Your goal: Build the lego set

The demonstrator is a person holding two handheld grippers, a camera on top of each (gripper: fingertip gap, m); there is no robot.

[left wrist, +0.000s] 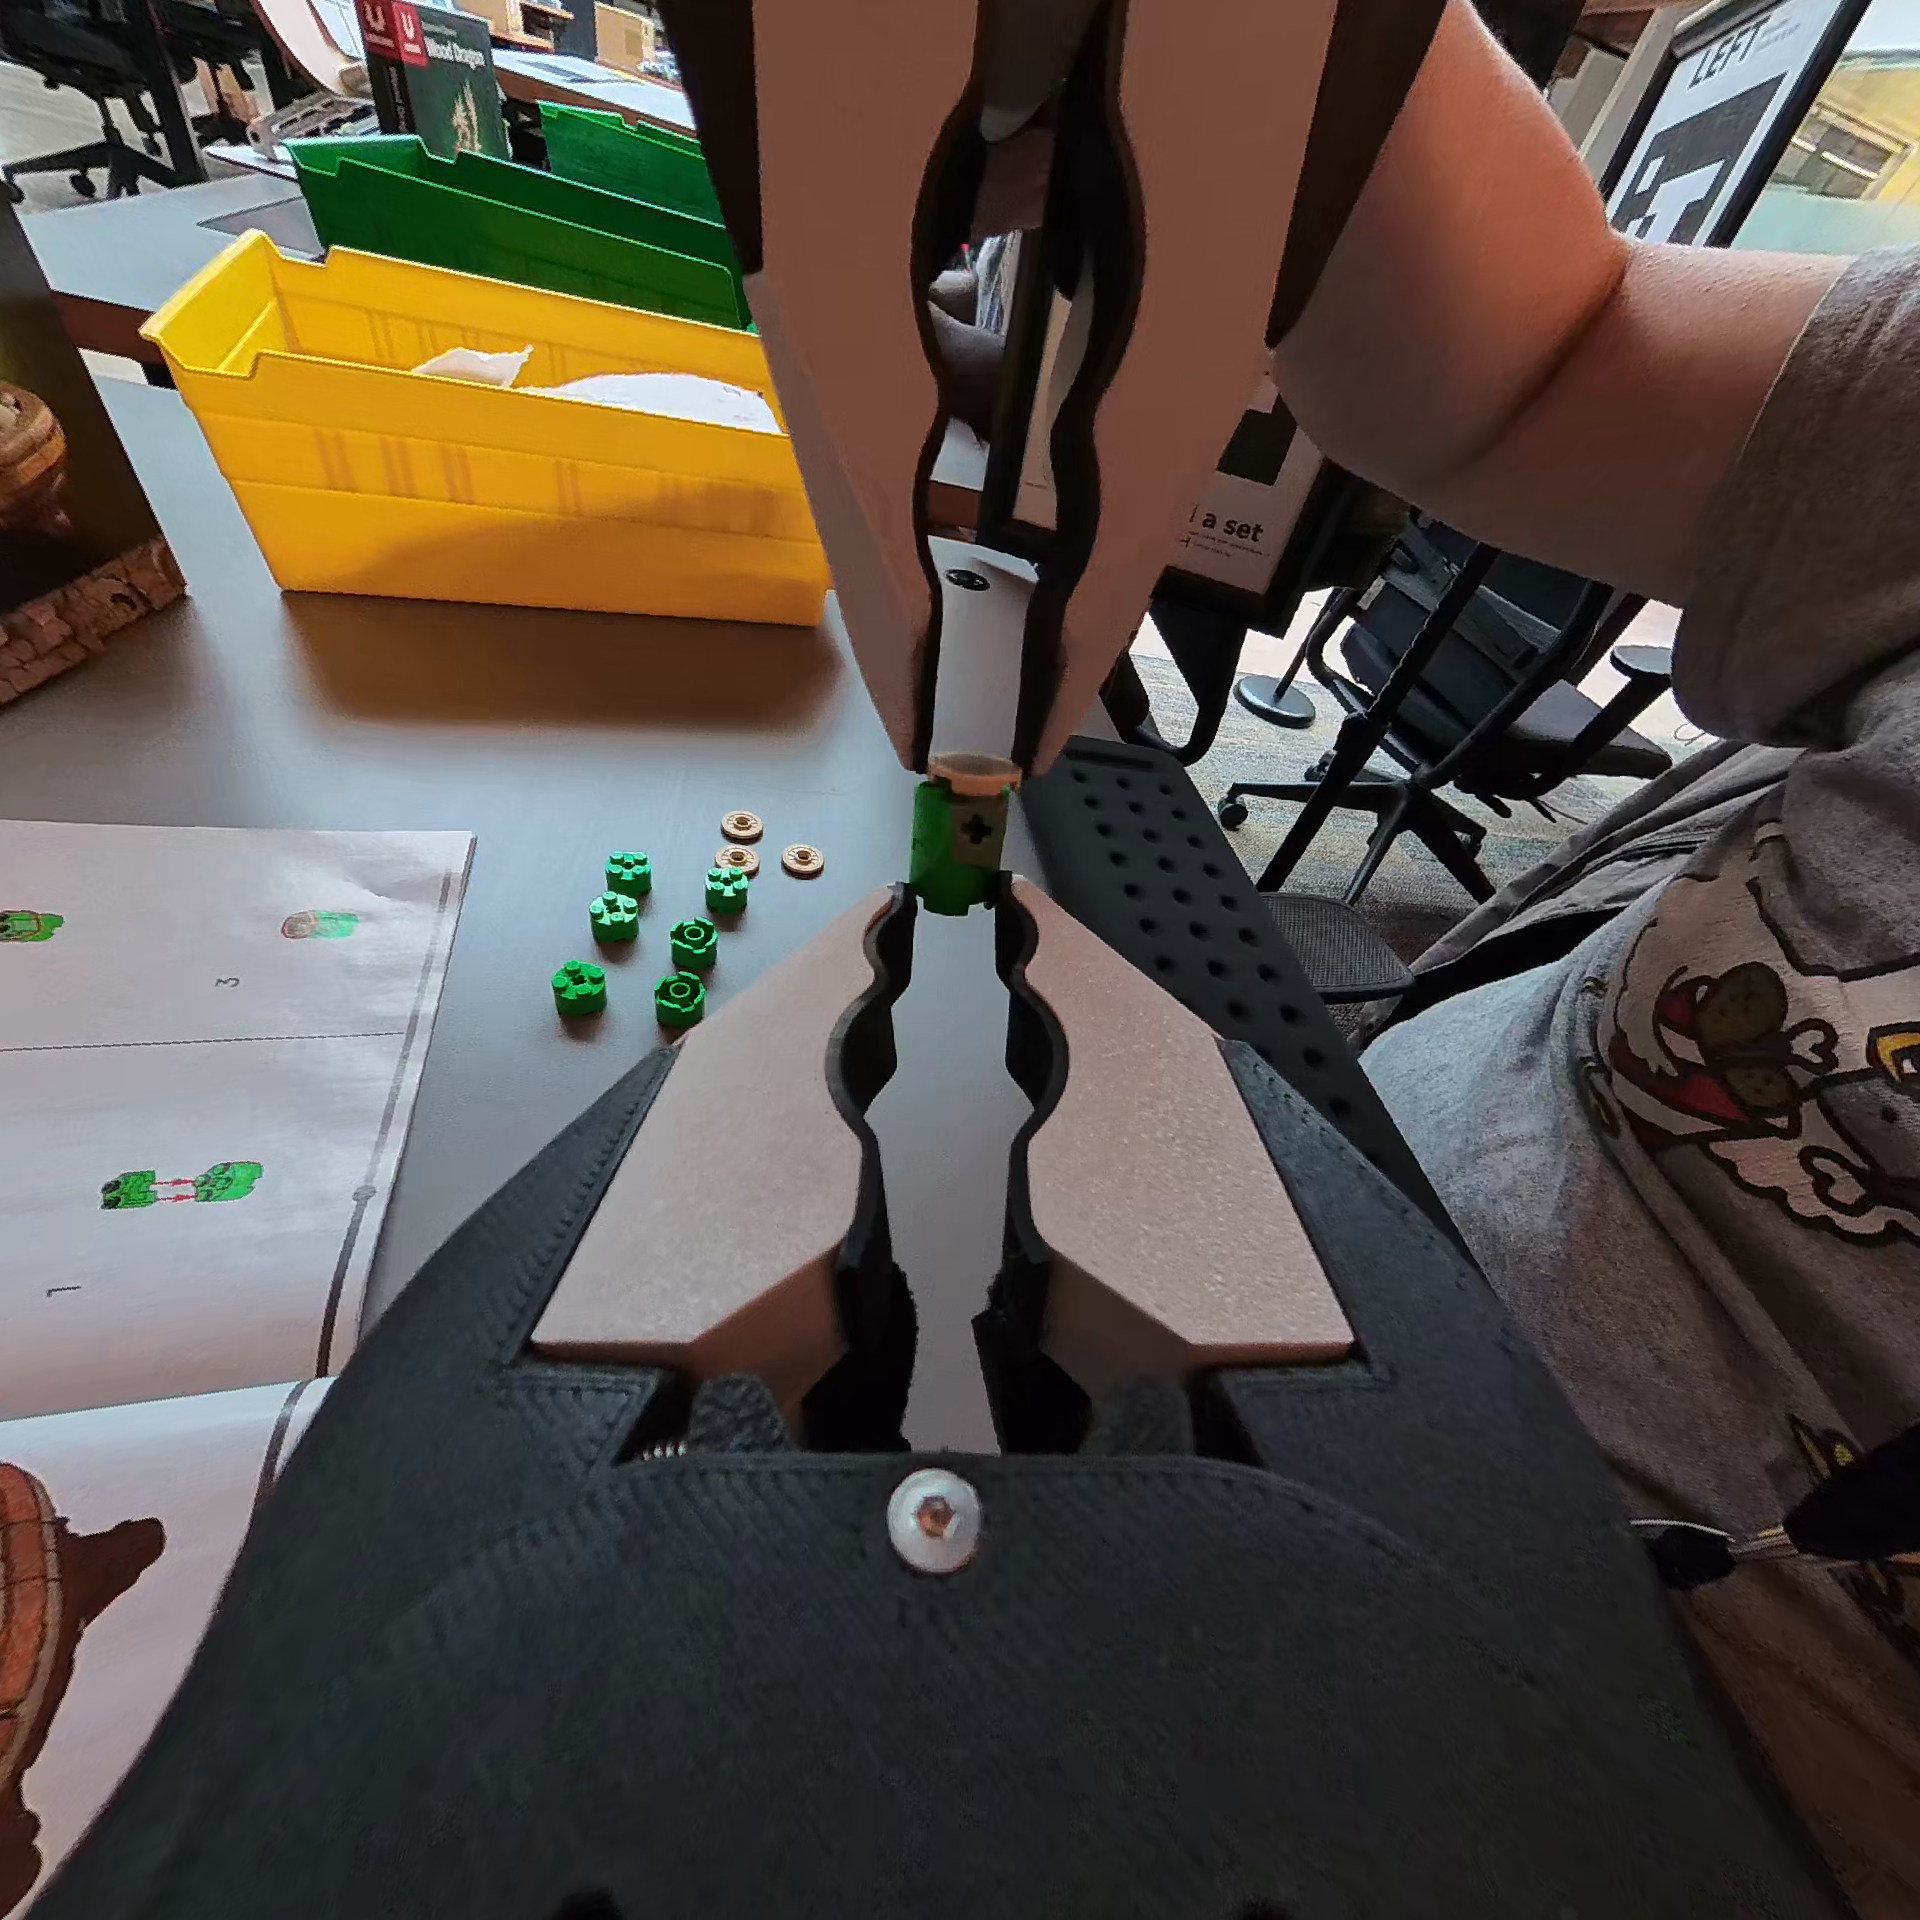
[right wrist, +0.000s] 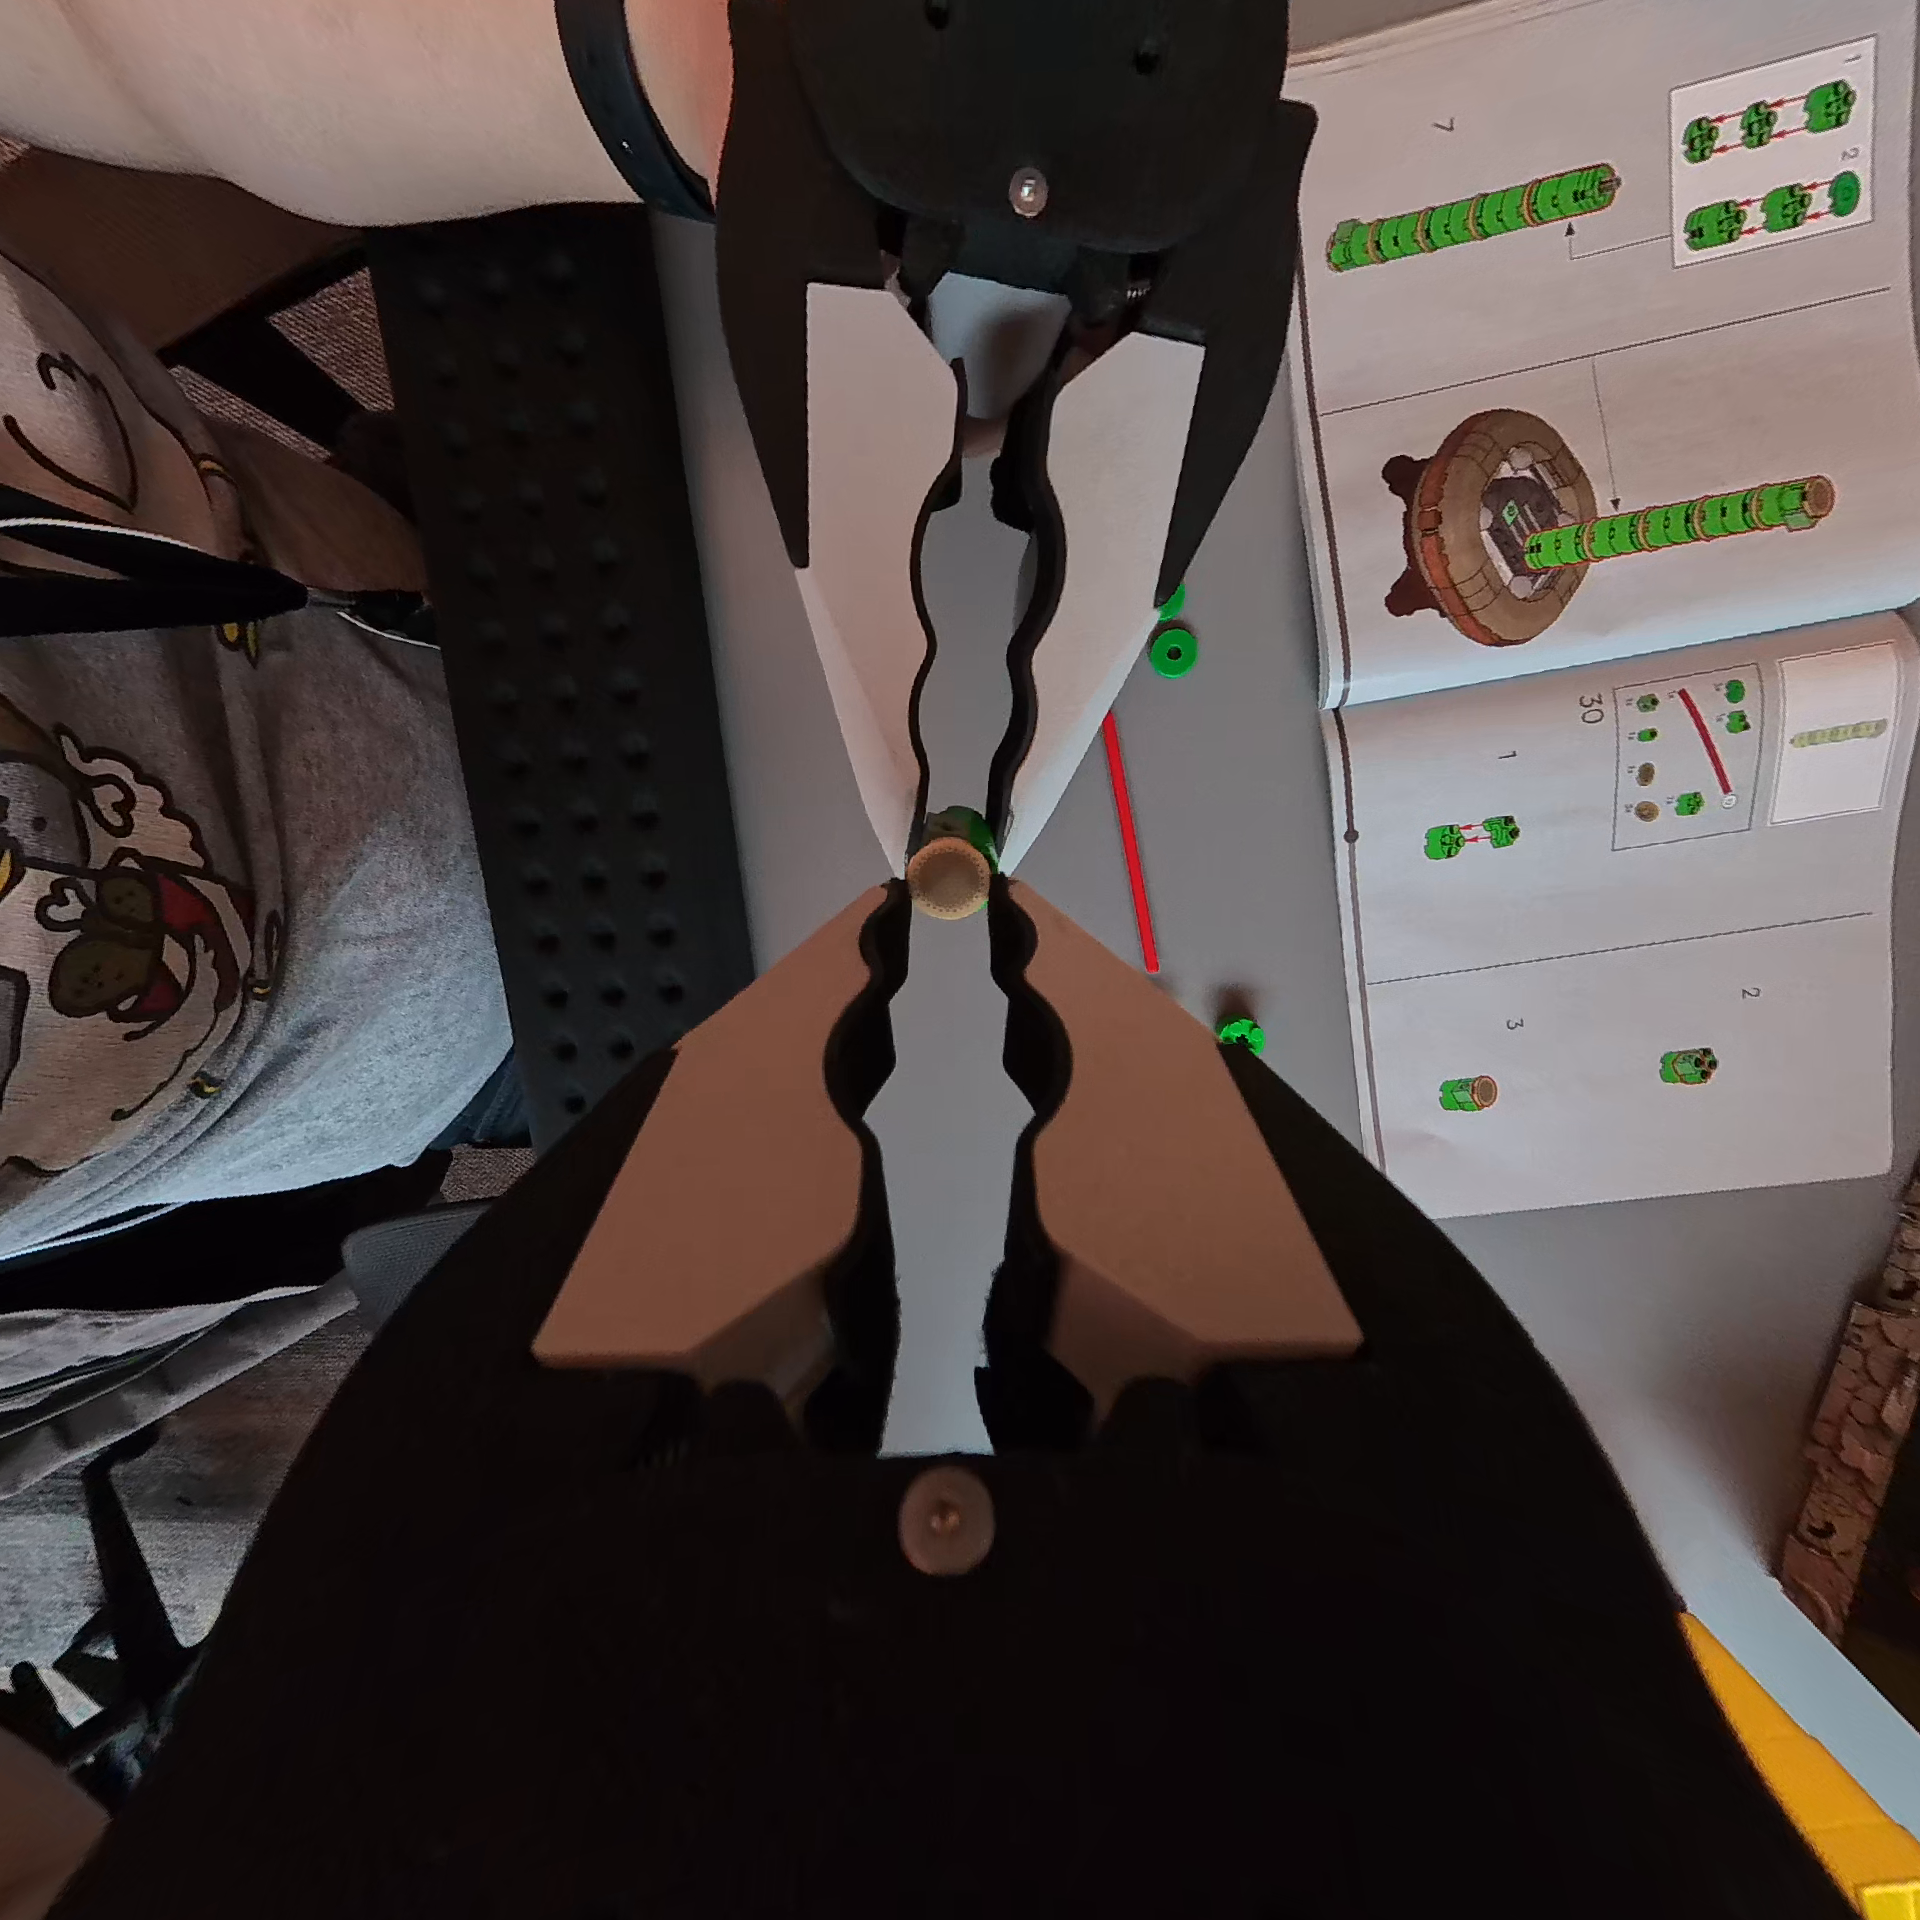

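The left gripper (left wrist: 951, 894) was clamped on the green round brick stack (left wrist: 956, 847), held up off the surface with its long axis pointing straight at the right gripper (right wrist: 948, 883), which pinched the tan round tile (right wrist: 948, 878) that looked seated on its end.

Black hand-held gripper (left wrist: 951, 899), tan wavy-edged fingers (left wrist: 748, 1122), silver screw (left wrist: 933, 1520).

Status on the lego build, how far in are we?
Early. Done: a short green stack is joined. In hand: left claw grips the stack, right claw holds a tan round plate at its end. Left: six green round bricks, three tan plates and the red axle lie loose on the table.
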